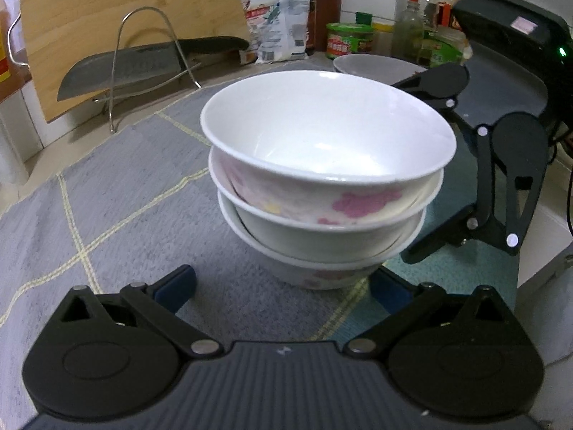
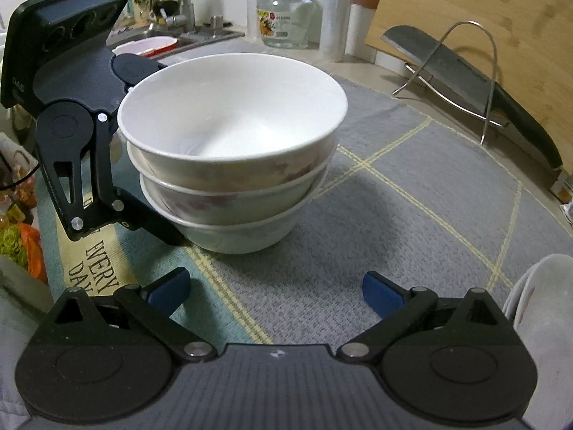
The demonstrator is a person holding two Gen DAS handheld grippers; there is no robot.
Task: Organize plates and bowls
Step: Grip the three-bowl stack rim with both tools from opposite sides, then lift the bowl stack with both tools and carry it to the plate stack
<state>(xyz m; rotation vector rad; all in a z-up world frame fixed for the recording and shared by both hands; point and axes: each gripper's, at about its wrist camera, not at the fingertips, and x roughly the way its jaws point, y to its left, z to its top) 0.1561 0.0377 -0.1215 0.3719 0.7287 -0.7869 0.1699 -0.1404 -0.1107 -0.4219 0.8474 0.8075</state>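
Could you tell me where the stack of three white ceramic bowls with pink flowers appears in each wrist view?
Left wrist view: stack of three white ceramic bowls just right of centre, on the grey checked mat.
Right wrist view: stack left of centre.
Shared landmark: steel cleaver in its wire rack against the bamboo board.

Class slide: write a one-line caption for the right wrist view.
Three nested bowls on a grey mat, right gripper open before them.
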